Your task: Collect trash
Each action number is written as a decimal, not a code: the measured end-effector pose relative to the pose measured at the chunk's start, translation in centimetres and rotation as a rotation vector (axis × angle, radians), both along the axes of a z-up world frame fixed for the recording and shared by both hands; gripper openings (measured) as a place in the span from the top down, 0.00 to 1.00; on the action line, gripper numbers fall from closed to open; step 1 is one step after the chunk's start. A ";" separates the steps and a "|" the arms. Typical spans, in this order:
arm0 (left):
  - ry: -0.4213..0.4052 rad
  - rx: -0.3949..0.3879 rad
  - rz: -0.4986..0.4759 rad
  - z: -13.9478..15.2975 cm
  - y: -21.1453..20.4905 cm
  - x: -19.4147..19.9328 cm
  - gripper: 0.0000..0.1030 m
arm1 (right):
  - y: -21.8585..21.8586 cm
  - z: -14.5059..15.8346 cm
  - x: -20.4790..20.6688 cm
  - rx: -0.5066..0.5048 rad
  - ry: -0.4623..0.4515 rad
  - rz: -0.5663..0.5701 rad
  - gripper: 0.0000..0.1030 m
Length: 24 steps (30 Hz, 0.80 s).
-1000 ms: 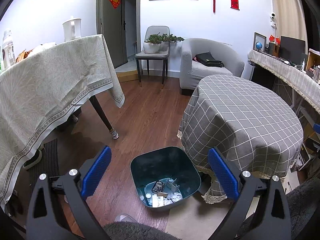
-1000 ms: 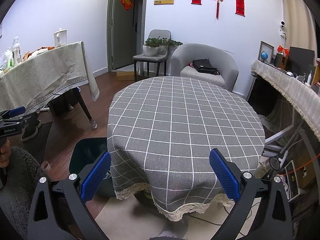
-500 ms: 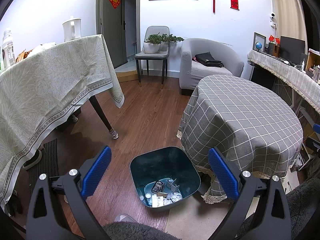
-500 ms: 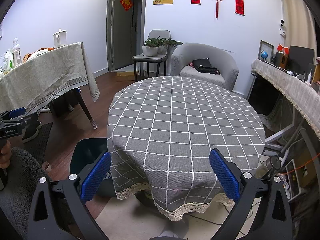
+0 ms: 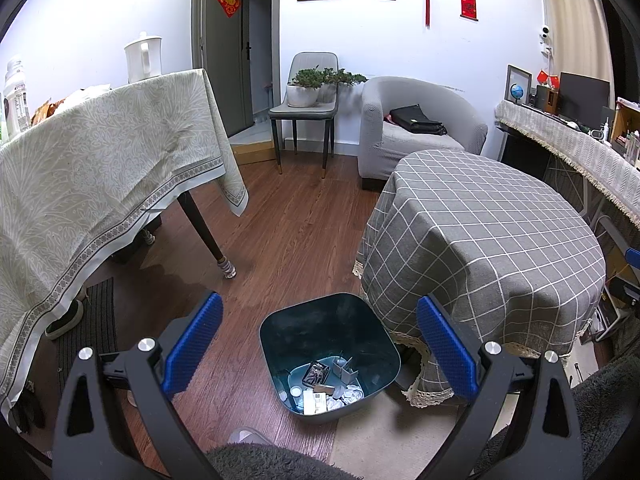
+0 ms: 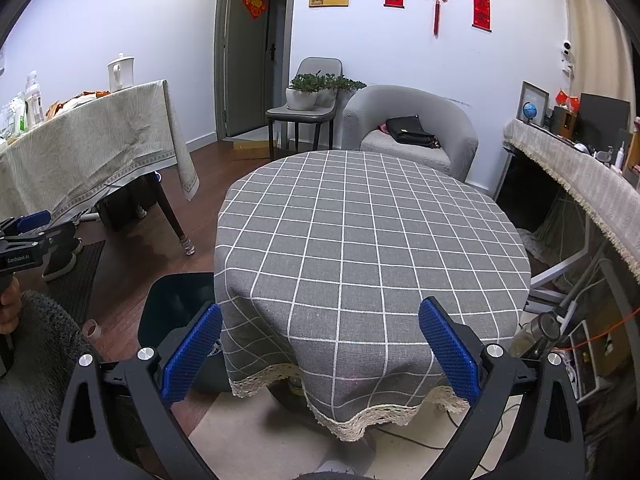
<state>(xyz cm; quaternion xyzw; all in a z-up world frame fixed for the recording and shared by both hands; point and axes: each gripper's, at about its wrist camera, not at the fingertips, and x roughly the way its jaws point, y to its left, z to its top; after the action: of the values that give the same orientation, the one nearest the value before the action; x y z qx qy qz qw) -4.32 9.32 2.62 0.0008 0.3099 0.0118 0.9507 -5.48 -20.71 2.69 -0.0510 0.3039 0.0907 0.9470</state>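
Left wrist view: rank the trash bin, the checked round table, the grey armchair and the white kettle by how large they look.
1. Checked round table, clearly the largest.
2. Grey armchair and trash bin look much alike; the bin is far nearer the camera, so I will not rank them.
3. White kettle, smallest, though it stands farther off.

Trash [image 5: 324,388] in bin [image 5: 280,320] beside table [image 5: 500,232]
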 end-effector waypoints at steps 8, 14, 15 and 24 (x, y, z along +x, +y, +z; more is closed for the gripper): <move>0.001 -0.001 -0.004 0.0 -0.2 0.0 0.04 | -0.5 -0.2 0.2 -0.009 0.007 0.009 0.03; 0.001 -0.002 -0.004 0.0 -0.2 0.0 0.04 | -0.4 -0.1 0.2 -0.007 0.007 0.009 0.03; 0.001 -0.002 -0.004 0.0 -0.2 0.0 0.04 | -0.4 -0.1 0.2 -0.007 0.007 0.009 0.03; 0.001 -0.002 -0.004 0.0 -0.2 0.0 0.04 | -0.4 -0.1 0.2 -0.008 0.007 0.009 0.03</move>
<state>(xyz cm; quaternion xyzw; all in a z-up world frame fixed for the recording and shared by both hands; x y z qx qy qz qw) -4.31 9.07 2.61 0.0005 0.3102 0.0095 0.9506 -5.25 -21.12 2.57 -0.0560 0.3073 0.0940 0.9453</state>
